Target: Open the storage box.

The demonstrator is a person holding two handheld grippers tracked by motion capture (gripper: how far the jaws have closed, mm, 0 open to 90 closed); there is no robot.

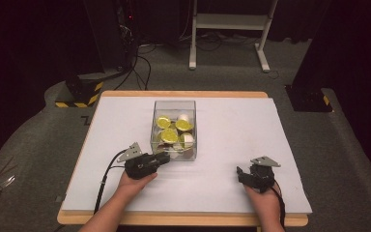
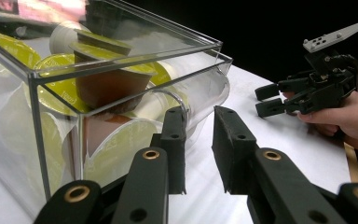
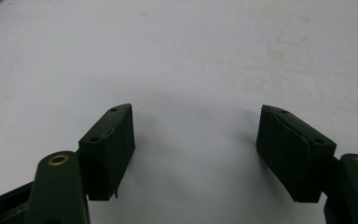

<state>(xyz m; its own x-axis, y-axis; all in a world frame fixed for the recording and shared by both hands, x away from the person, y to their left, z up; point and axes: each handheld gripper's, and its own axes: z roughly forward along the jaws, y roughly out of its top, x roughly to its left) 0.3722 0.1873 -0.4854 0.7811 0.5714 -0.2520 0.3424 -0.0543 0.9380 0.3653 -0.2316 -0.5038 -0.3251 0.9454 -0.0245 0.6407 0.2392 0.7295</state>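
- I see a clear box point(image 1: 174, 129) just ahead of my left gripper point(image 1: 163, 157); it holds a heap of coffee capsules point(image 1: 169, 136) with yellow-green foil lids, some brown-bodied, some white.
- In the left gripper view the box wall point(image 2: 51, 140) stands right beside my left jaw, with capsules point(image 2: 107, 84) pressed against the inside of the wall; I cannot tell whether the jaw touches the wall.
- My left gripper point(image 2: 198, 140) has its jaws a narrow gap apart with nothing between them.
- My right gripper point(image 1: 244, 175) sits well off to the right of the box, jaws spread wide, holding nothing.
- In the right gripper view, bare white table cover point(image 3: 191, 60) lies ahead of the right gripper point(image 3: 196, 140).
- The white cover point(image 1: 232, 130) has open room right of the box and between my two grippers; the wooden table edge point(image 1: 183, 220) runs close behind both hands.
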